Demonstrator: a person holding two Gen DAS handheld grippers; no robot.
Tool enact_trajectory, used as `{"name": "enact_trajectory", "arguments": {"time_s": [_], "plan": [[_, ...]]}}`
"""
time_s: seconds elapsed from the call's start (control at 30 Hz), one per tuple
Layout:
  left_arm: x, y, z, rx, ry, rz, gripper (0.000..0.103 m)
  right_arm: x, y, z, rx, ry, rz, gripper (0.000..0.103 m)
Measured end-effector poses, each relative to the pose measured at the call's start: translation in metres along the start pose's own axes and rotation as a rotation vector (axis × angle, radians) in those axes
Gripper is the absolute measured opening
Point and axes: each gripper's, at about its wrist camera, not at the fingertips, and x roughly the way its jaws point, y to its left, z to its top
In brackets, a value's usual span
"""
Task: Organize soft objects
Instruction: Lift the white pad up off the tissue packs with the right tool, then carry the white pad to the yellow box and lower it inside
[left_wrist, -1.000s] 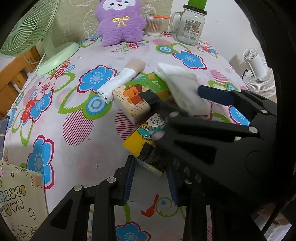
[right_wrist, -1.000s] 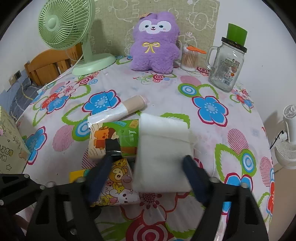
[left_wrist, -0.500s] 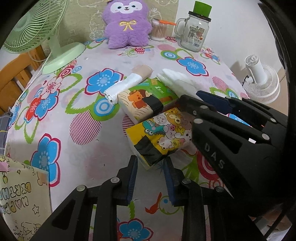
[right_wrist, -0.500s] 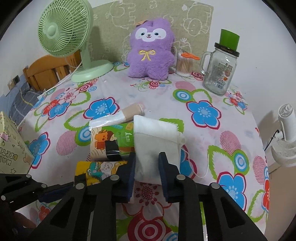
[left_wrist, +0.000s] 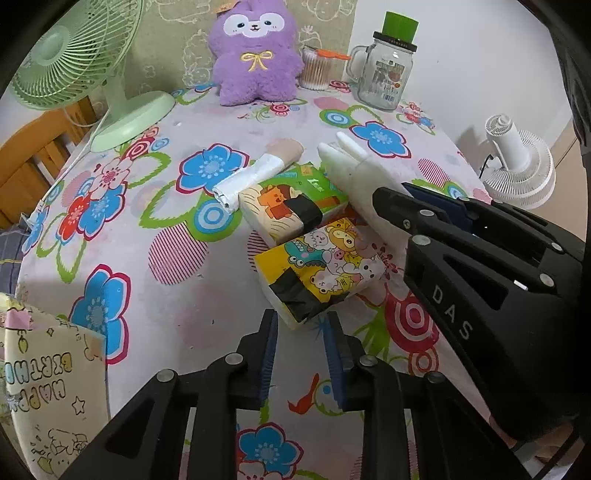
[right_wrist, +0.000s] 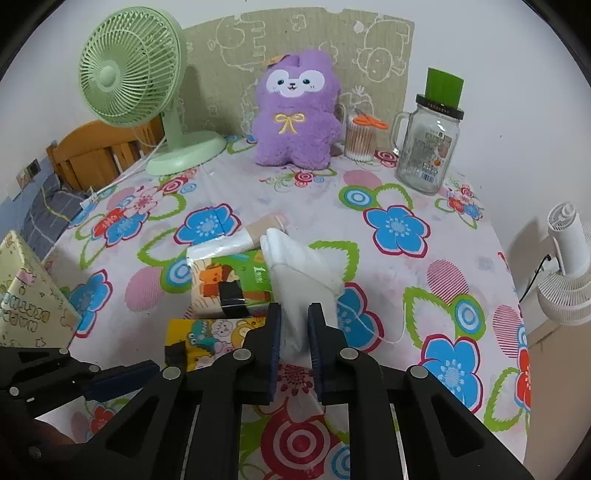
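A yellow cartoon tissue pack (left_wrist: 325, 266) lies on the flowered tablecloth (left_wrist: 177, 295). Its near corner sits between the pads of my left gripper (left_wrist: 301, 315), which is shut on it. Behind it lie a green tissue pack (left_wrist: 291, 206) and a white roll with a brown core (left_wrist: 255, 173). My right gripper (right_wrist: 295, 308) is shut on a white soft packet (right_wrist: 299, 269). The packet is squeezed narrow at the pads, and its far end fans out over the green pack (right_wrist: 229, 280). In the left wrist view the right gripper (left_wrist: 397, 192) comes in from the right. A purple plush (right_wrist: 295, 118) sits at the back.
A green desk fan (right_wrist: 129, 77) stands back left. A glass jar with a green lid (right_wrist: 428, 147) and a cotton-swab tub (right_wrist: 360, 142) stand back right. A birthday-print box (left_wrist: 40, 387) is at the near left edge. A white fan (right_wrist: 565, 273) stands off the table's right side.
The right gripper's jaws closed from wide apart onto the white packet and squeezed it. The left gripper's jaws narrowed onto the yellow pack's corner. The right gripper drew back, uncovering the yellow pack.
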Motion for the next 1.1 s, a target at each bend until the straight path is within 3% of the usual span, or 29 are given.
{"name": "enact_trajectory", "arguments": {"time_s": [1.1], "plan": [[-0.065, 0.017, -0.024, -0.049, -0.114, 0.013, 0.022, -0.070, 0.029, 0.007, -0.035, -0.120, 0.003, 0.015]]}}
